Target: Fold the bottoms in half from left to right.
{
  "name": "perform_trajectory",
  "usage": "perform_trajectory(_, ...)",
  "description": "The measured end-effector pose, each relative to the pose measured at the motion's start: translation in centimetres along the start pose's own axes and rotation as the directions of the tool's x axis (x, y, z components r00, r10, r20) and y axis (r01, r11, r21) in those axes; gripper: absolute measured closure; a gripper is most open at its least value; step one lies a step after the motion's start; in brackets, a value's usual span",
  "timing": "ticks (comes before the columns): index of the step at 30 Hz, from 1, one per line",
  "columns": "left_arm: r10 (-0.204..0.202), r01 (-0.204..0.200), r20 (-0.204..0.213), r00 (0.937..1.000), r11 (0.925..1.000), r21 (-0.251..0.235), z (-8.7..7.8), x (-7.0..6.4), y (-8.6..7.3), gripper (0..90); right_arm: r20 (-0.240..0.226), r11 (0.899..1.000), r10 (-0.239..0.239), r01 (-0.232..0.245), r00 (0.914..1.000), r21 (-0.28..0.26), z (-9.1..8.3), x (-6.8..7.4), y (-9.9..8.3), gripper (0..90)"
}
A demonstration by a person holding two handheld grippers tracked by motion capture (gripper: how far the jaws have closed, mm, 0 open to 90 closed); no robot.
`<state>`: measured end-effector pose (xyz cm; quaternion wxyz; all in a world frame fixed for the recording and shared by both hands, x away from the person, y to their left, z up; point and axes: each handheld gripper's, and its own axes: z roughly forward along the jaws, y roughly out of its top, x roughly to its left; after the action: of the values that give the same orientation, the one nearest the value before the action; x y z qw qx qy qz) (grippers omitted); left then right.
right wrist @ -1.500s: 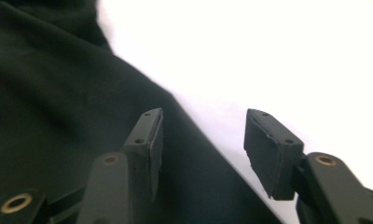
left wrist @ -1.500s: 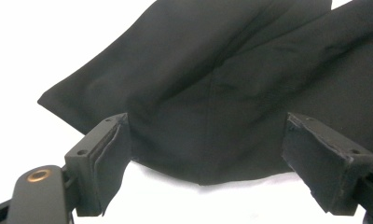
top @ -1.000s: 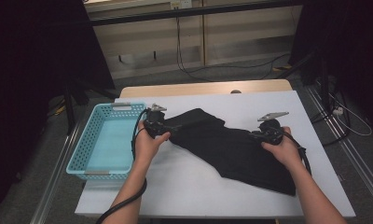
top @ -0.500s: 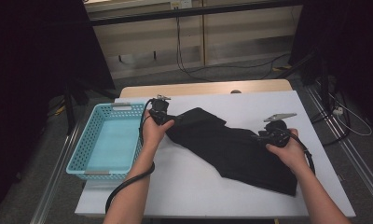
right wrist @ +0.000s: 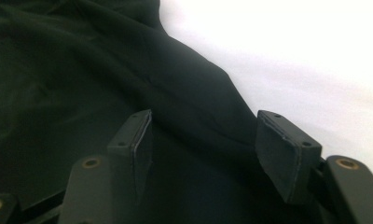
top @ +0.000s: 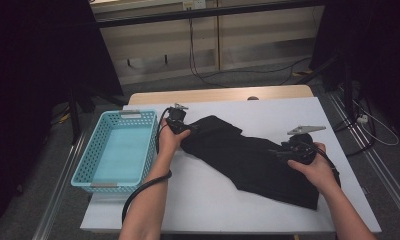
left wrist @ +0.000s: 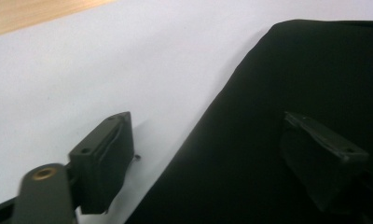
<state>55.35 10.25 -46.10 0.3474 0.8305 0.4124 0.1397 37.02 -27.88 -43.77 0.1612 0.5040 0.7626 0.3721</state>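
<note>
We see a black garment (top: 248, 157) spread across the white table (top: 198, 200), running from about 10 o'clock near the table's middle down to 4 o'clock toward the near right corner. It lies flat in broad folds, its upper left end bunched a little.

Our left gripper (top: 180, 125) sits at the garment's 10 o'clock end, just beside the turquoise plastic basket (top: 90, 172), which stands at the table's left edge at 9 o'clock. In the left gripper view the jaws of the left gripper (left wrist: 212, 154) stand wide apart: one jaw rests over bare white table, the other over the black cloth, and the garment's (left wrist: 292, 116) edge runs between them. Nothing is pinched.

Our right gripper (top: 290, 150) sits at the garment's right edge, about 3 o'clock on the table, with its grey three-cornered plate on top. In the right gripper view the jaws of the right gripper (right wrist: 208, 144) are also wide, straddling a raised fold of the garment (right wrist: 105, 84) without closing on it; the white table shows at 1 o'clock beyond the cloth.

Both cables trail back along our forearms. The two grippers are well apart, one at each end of the cloth.
</note>
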Motion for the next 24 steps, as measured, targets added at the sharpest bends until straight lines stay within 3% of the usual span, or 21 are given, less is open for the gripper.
perform_trajectory(3,-0.005,0.004,0.008,1.0,0.9989,0.046,-0.3,-0.3,0.6,32.4,-0.001,1.0,-0.003,0.003,1.0,-0.003,-0.1,0.2,-0.2,37.1)
perform_trajectory(6,0.01,-0.013,0.039,0.9992,0.9971,0.076,-0.6,-0.8,0.9,53.2,-0.002,1.0,-0.004,0.004,1.0,-0.008,-0.4,0.3,-0.3,37.1)
perform_trajectory(9,-0.036,0.027,0.103,0.9941,0.9958,0.088,-0.6,-1.2,0.9,79.1,-0.006,1.0,0.009,-0.009,0.9999,-0.017,-0.7,0.2,-0.4,37.0)
perform_trajectory(15,-0.109,0.099,0.085,0.9904,0.9878,0.12,-1.3,-1.3,1.0,84.0,-0.012,1.0,-0.01,0.009,0.9999,-0.026,-1.1,0.4,-0.3,35.5)
perform_trajectory(18,-0.141,0.135,0.061,0.9881,0.9867,0.09,-2.4,-0.6,1.2,84.7,-0.013,1.0,-0.005,0.005,0.9999,-0.029,-1.1,0.4,-0.3,35.3)
perform_trajectory(24,-0.144,0.143,0.013,0.9895,0.989,0.036,-5.0,1.0,2.0,84.9,-0.011,0.999,-0.006,0.006,0.9999,-0.032,-1.2,0.4,-0.2,34.9)
